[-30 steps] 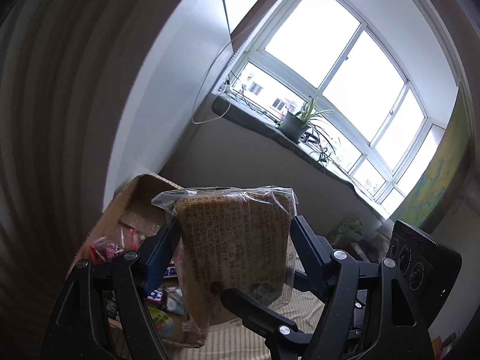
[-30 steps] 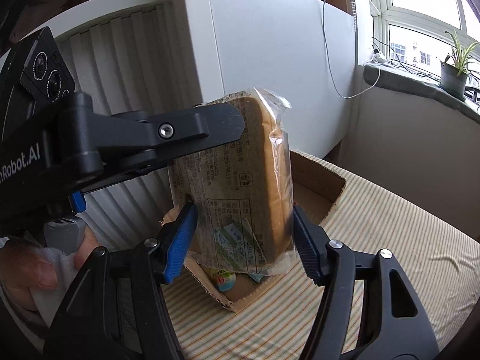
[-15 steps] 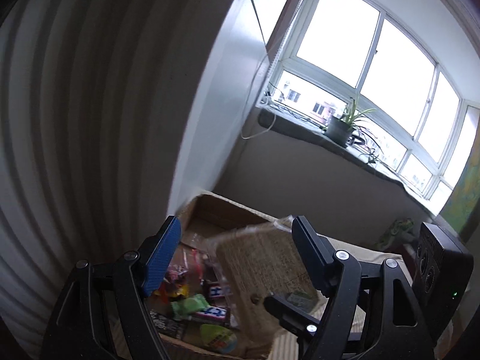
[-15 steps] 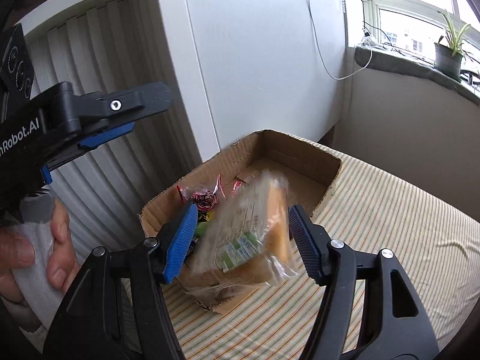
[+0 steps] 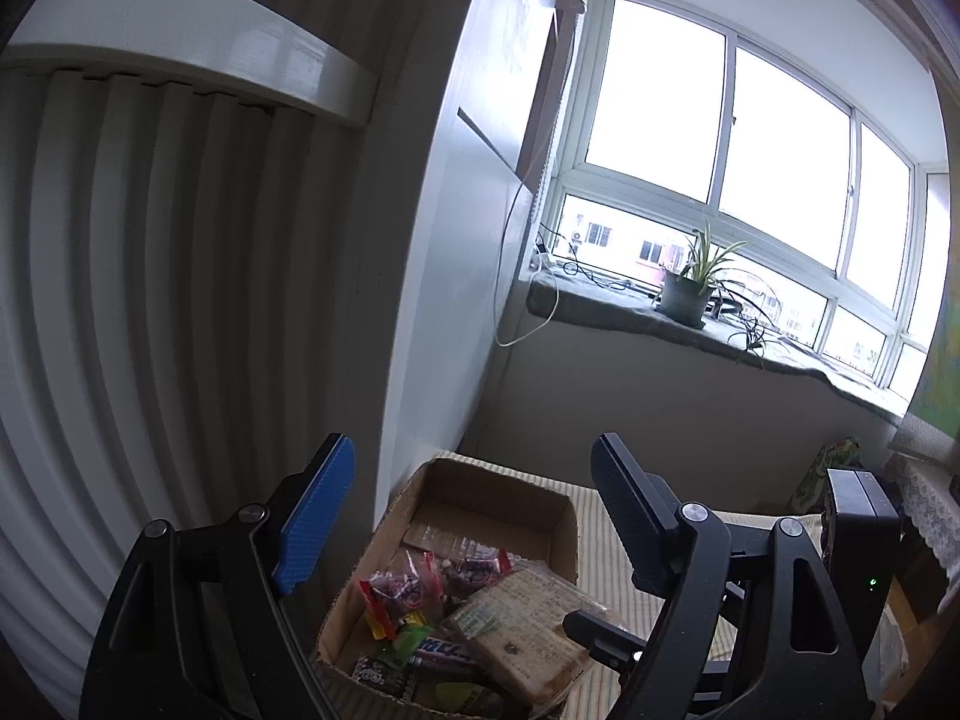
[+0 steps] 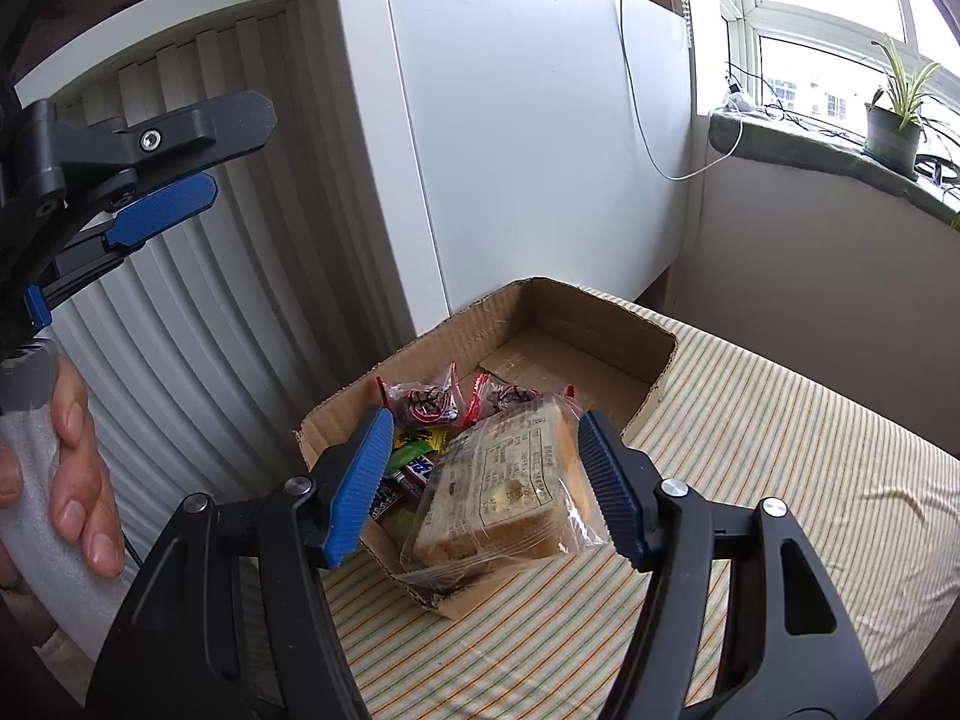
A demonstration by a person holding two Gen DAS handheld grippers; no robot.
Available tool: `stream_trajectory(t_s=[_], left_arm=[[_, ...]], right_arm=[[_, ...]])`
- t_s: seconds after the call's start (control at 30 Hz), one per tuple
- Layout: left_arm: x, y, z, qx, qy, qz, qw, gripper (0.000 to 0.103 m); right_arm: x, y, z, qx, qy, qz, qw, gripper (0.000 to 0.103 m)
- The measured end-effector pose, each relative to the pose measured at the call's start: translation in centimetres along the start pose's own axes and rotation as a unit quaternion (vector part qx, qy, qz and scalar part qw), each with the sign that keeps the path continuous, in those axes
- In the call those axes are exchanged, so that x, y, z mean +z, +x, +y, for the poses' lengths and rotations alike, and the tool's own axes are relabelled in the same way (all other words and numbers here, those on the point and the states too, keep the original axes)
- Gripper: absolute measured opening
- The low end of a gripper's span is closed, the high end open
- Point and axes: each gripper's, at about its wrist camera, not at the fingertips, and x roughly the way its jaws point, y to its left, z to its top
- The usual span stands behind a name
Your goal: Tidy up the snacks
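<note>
1 cardboard box, 1 bread pack inside, 2 red-trimmed snack bags. Left gripper opening, empty; right gripper released.

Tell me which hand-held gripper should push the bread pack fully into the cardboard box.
Probably the right hand-held gripper: its open jaws flank the bread pack, which overhangs the cardboard box at its near corner. The left hand-held gripper, jaws opening, is raised beside the box.

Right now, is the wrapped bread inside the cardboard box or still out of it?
Inside: the wrapped bread lies tilted on other snacks at the cardboard box near end, wrapper overhanging the rim.
</note>
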Motion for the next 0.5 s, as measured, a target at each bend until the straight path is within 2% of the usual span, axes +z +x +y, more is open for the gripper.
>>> stream_trajectory(t_s=[0.13, 0.2, 0.33, 0.4, 0.5], left_arm=[[0.1, -0.4, -0.5, 0.002, 0.003, -0.003, 1.0, 0.081], [0.1, -0.6, -0.9, 0.003, 0.007, -0.004, 1.0, 0.081], [-0.2, -0.9, -1.8, 0.006, 0.015, 0.0, 0.9999, 0.081], [-0.4, -1.0, -2.7, 0.004, 0.02, 0.002, 0.9998, 0.081], [-0.9, -1.0, -4.6, -0.002, 0.035, 0.007, 0.9994, 0.081]], right_arm=[[-0.2, -0.5, 0.2, 0.002, -0.001, -0.004, 1.0, 0.069], [-0.5, -1.0, 0.1, -0.002, -0.003, -0.011, 1.0, 0.078], [-1.3, -2.5, -0.5, -0.015, 0.0, -0.026, 1.0, 0.082], [-2.0, -3.4, -1.3, -0.026, 0.007, -0.034, 0.999, 0.091], [-3.4, -5.3, -3.1, -0.046, 0.025, -0.047, 0.998, 0.096]])
